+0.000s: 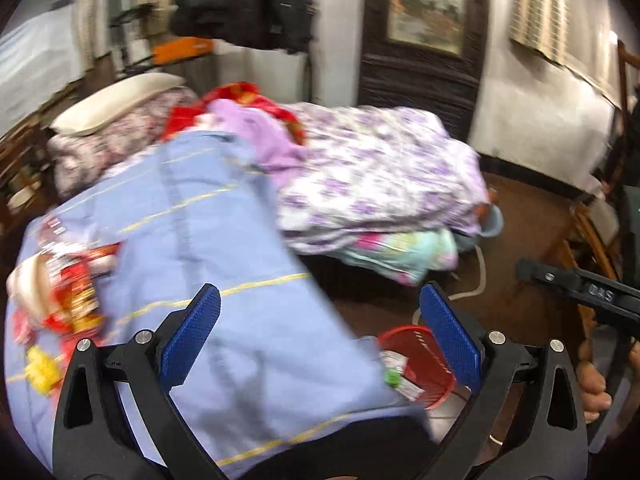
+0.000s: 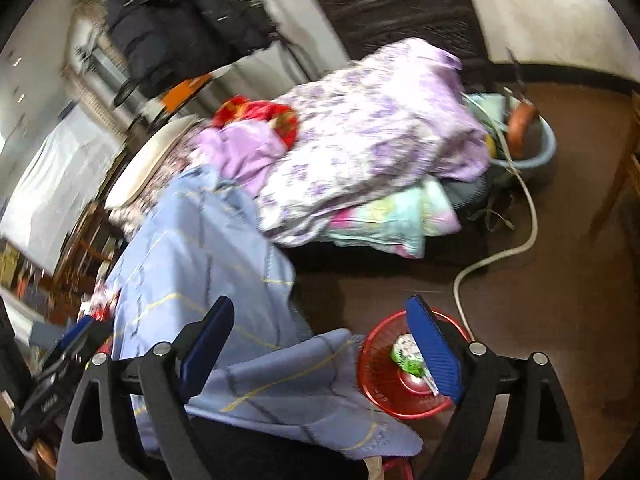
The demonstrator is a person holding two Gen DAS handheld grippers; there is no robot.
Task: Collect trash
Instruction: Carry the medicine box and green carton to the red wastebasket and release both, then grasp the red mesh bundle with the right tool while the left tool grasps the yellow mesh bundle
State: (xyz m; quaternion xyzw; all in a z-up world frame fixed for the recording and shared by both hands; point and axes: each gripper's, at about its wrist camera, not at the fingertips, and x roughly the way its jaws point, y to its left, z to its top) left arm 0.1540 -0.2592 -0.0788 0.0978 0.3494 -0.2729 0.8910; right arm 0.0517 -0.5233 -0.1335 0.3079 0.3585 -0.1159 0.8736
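Both grippers' jaws wide, red basket (image 2: pixel 404 380) by right gripper (image 2: pixel 324 356)

Right gripper (image 2: pixel 326 344) gapes empty above red basket (image 2: pixel 380 380) holding wrappers (image 2: pixel 408 356)

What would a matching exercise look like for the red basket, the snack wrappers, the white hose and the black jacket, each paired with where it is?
Things:
1. red basket
2. snack wrappers
3. white hose
4. black jacket

Places:
A. hanging up by the wall
B. on the blue blanket
C. trailing across the brown floor
D. standing on the floor beside the blanket's edge

Pairs: 1-D, 2-B, 3-C, 4-A
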